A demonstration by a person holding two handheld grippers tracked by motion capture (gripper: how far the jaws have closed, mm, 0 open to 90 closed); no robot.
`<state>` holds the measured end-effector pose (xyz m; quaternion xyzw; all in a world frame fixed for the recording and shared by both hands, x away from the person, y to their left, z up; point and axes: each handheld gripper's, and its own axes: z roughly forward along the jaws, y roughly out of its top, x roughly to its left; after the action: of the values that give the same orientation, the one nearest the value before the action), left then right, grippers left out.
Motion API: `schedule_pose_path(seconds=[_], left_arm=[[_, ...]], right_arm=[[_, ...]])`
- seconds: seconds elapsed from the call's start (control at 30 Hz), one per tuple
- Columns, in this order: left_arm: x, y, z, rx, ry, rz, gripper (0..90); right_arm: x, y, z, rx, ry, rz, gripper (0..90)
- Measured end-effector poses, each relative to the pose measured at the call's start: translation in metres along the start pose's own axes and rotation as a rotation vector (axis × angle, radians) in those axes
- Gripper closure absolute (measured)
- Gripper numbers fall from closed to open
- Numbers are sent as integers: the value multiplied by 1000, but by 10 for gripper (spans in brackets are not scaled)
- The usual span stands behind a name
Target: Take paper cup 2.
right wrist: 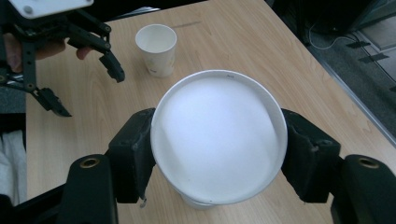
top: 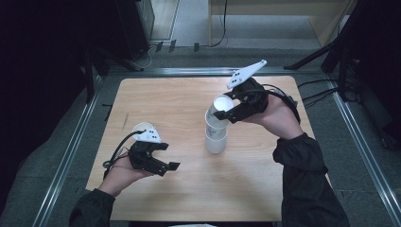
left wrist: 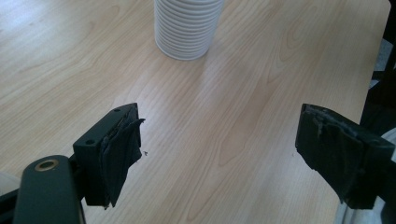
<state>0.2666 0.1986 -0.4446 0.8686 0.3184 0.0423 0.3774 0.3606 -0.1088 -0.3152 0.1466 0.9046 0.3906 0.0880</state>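
A: Where's the top white paper cup (right wrist: pixel 218 135)?

B: My right claw (top: pixel 230 109) squeezes it, just above the white cup stack (top: pixel 216 135) on the light wooden desk (top: pixel 189 198).

A: What's done?

B: One single white paper cup (top: pixel 144 128) stands left of the stack, behind my open, empty left claw (top: pixel 166 156). Plenty left.

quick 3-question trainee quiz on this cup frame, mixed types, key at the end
1. True or false: the right gripper is shut on the top cup of the stack of cups.
2. What lies between the left gripper's fingers?
A) a cup B) nothing C) a cable
3. Where does the single cup stand?

Key:
1. True.
2. B.
3. Upright on the table, beside the left gripper, apart from the stack.
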Motion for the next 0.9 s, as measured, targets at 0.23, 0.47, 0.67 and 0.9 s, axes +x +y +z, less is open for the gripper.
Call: schedule_pose_path(seconds=[0.23, 0.47, 0.67, 0.9], left_arm=[[0, 7, 3, -16, -17, 14, 143], [1, 16, 13, -8, -50, 44, 122], [0, 26, 21, -10, -81, 81, 125], [-1, 36, 36, -2, -96, 123, 126]], right_arm=[[13, -2, -16, -3, 13, -19, 340], [24, -12, -23, 6, 26, -7, 341], [32, -26, -23, 32, 30, 0, 342], [39, -47, -19, 26, 45, 31, 342]])
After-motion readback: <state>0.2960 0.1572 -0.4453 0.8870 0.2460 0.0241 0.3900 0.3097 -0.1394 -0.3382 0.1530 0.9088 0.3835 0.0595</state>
